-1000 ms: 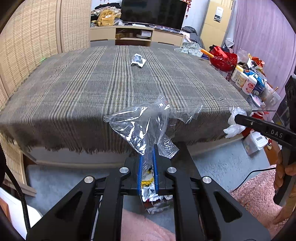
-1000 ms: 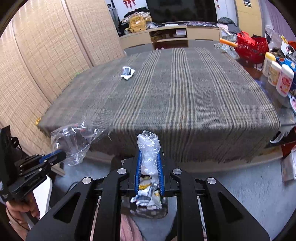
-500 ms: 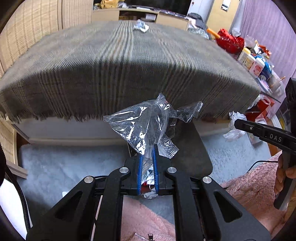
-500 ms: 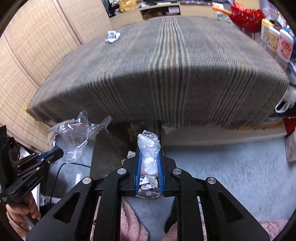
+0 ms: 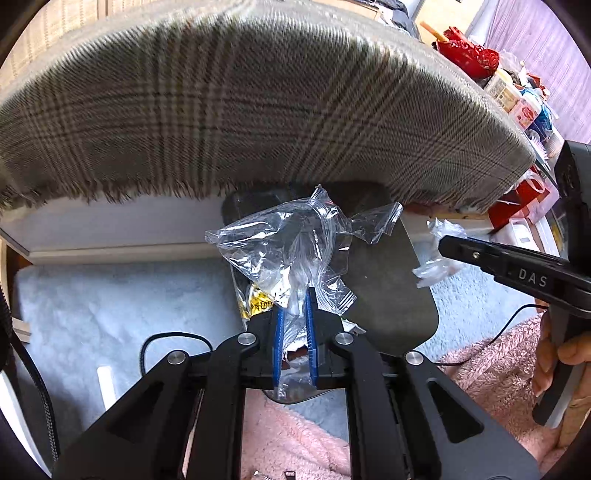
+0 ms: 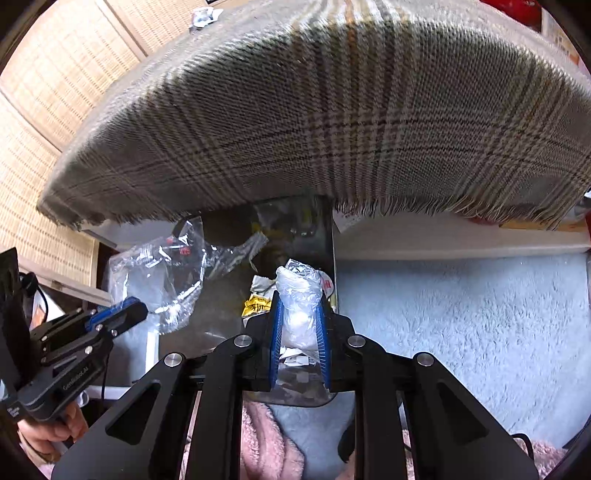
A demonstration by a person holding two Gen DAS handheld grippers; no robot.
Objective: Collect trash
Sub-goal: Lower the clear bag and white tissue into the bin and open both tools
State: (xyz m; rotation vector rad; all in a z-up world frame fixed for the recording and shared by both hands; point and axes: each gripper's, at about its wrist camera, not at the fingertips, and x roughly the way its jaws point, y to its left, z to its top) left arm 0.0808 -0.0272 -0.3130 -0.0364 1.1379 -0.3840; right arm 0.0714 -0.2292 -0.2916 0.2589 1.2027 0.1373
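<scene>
Directly below both tongs sits the dark trash bin [image 6: 295, 236]: left tongs [image 5: 293, 314] clenched on a clear zip bag [image 5: 284, 243], right tongs [image 6: 298, 321], jaws just easing apart, grasping a crumpled plastic wad [image 6: 299, 291]

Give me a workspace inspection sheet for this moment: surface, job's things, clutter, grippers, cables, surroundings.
Surface: plaid cloth covers the low table, fringe hanging over the near edge.
Job's things: crumpled clear bag and white plastic wad, both above an open dark bin holding wrappers; one scrap remains on the far tabletop.
Clutter: bottles and a red bag beside the table.
Grippers: left hand-held gripper shut on the clear bag; right hand-held gripper shut on the wad.
Cables: black cable on the floor.
Surroundings: pale blue rug, woven screens.
</scene>
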